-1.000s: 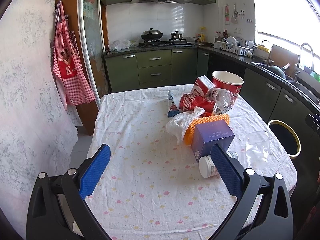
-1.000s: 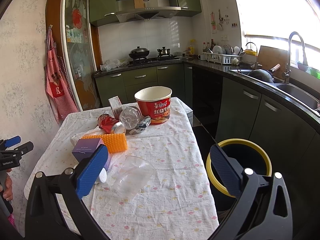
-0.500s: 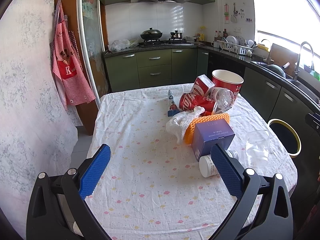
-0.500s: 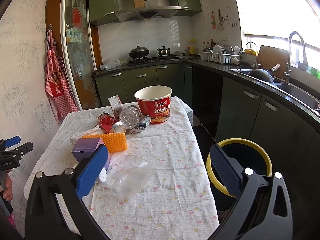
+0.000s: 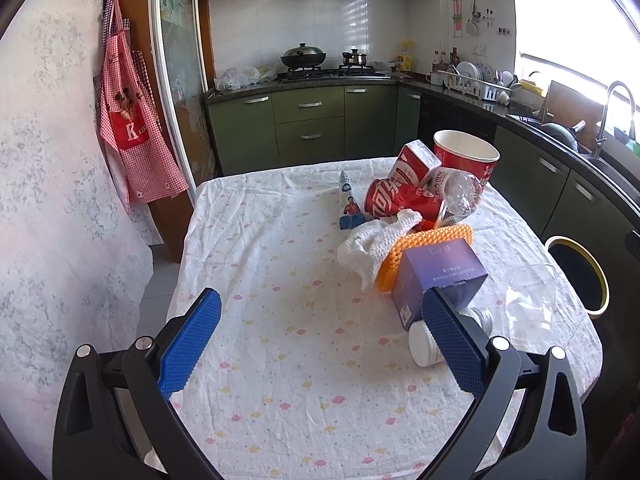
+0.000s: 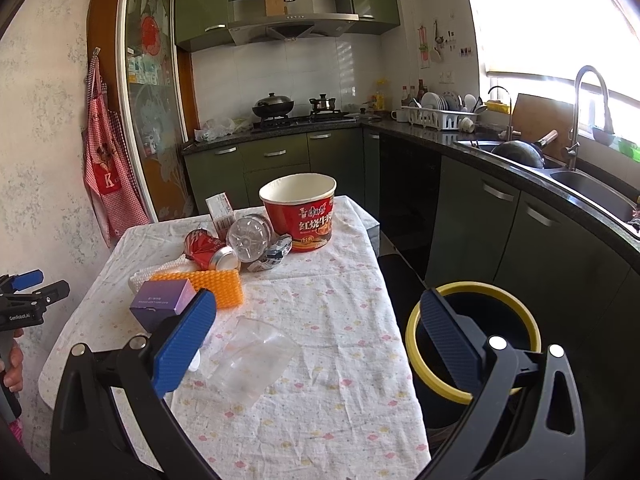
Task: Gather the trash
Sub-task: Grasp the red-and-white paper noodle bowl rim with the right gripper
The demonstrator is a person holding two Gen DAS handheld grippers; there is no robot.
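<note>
Only right view shows noodle tub [image 6: 301, 216] label, left hand [image 6: 11, 368].

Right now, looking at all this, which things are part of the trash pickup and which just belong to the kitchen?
Part of the job:
noodle cup
crushed red can
clear plastic bottle
clear plastic cup
purple box
yellow-rimmed bin

Just kitchen things:
checked apron
wok on the stove
dish rack
tap
</note>
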